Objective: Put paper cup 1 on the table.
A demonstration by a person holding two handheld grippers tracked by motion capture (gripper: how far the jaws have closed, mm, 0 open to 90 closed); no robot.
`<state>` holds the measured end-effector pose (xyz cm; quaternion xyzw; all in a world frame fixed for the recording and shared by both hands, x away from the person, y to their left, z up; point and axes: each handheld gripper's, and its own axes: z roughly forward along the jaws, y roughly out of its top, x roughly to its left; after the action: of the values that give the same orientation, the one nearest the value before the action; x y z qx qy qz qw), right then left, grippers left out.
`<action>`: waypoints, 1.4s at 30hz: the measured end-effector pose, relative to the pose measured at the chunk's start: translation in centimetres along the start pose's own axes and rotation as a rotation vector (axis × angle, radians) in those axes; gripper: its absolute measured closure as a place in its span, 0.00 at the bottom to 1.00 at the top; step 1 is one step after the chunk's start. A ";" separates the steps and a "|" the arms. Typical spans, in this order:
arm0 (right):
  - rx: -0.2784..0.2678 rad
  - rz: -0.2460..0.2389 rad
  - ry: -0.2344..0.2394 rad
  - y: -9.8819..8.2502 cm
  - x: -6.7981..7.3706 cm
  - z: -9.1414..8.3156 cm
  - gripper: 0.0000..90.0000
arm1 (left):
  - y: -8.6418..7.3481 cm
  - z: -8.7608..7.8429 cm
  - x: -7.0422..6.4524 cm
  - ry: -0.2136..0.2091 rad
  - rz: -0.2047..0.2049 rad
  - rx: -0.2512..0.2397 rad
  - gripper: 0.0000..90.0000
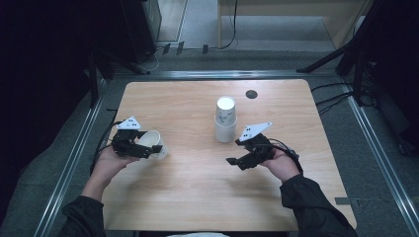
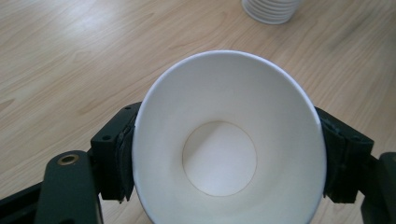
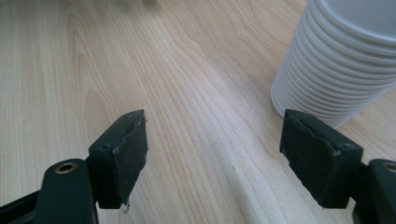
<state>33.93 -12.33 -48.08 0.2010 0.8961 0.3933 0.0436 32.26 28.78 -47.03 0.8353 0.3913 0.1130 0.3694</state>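
Paper cup [image 2: 229, 140] between left gripper [image 2: 229, 158] pads

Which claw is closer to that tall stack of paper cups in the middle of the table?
The right claw. It sits just below and to the right of the stack of cups, jaws open and empty. The left claw is farther off, at the table's left, around a single cup.

Lab-style recording booth: lone wooden worktop [image 1: 197, 197] on grey carpet, metal floor rails [image 1: 74, 158] framing it, dark stand legs [image 1: 326, 61] and trailing cables [image 1: 336, 101] around edges, surroundings unlit.
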 end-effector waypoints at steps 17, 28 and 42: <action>0.021 -0.007 0.007 0.0 0.1 0.4 0.26 | -1.3 -0.2 2.5 0.139 -0.094 0.029 0.23; 0.029 -0.011 0.008 0.0 0.2 0.6 0.26 | -1.6 0.2 2.9 0.161 -0.119 0.060 0.23; 0.035 -0.010 0.007 0.1 0.3 0.8 0.26 | -1.6 0.8 2.8 0.167 -0.109 0.088 0.22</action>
<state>33.85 -11.66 -48.53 0.1960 0.9040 0.3779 0.0387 33.58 31.06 -48.96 0.8158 0.4701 0.1448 0.3042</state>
